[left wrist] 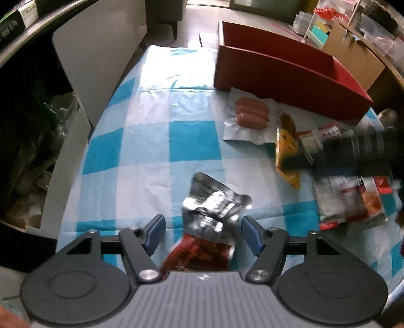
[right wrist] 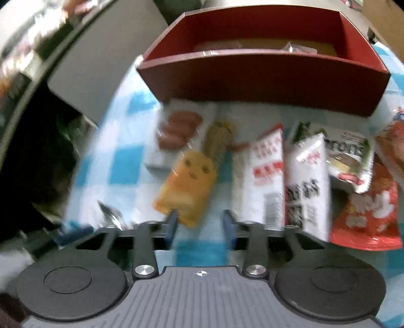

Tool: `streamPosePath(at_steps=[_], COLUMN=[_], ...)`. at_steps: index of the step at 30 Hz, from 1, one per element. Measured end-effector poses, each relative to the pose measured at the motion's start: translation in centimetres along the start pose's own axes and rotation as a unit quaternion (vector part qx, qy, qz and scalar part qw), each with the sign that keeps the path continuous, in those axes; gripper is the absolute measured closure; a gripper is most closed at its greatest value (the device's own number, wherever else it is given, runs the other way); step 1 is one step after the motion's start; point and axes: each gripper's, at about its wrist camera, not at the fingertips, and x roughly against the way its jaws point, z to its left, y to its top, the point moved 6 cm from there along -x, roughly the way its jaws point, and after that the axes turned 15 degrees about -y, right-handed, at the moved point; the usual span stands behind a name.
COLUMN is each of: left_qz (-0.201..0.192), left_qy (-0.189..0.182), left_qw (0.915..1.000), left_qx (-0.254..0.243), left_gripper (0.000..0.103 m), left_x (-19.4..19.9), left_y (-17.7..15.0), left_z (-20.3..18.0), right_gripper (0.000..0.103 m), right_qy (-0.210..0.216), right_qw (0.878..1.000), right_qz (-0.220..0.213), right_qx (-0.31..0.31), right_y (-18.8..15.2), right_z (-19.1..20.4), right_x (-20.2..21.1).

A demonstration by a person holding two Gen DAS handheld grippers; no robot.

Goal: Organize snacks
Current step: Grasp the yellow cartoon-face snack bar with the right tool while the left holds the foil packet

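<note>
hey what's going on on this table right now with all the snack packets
A person is sorting snack packets on a blue checked tablecloth with two handheld grippers. The left gripper is open around a crumpled silver and red pouch, its pads not touching it. The right gripper is open just short of a yellow chick packet. More packets, including sausages, lie before the red box.

a table under a blue-and-white checked cloth, glare washing out its far end. a white board leans at the left. beyond, pale floor and a dark cabinet leg. cluttered shelves stand at the right.
</note>
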Motion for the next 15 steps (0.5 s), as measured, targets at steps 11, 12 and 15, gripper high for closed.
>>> streamPosePath(at_steps=[11,12,15], left_qz=[0.005,0.006,0.006], left_qy=[0.033,0.026,0.014], left_qw=[0.9986,0.9991,0.9997], left_qx=[-0.041,-0.034,-0.017], left_gripper=[0.061,0.063,0.063], left_x=[-0.3,0.0,0.5], left_y=[-0.7,-0.7,-1.0], left_z=[-1.3,-1.0,-0.4], right_gripper=[0.053,0.056,0.060], right_qy=[-0.065,-0.062,-0.058], right_qw=[0.996,0.995,0.992], right_qz=[-0.025,-0.020,-0.011], right_qx=[0.061,0.073,0.108], right_y=[1.6,1.3,-0.4], right_z=[1.4,1.5,1.4], right_x=[-1.6,-1.5,-0.7])
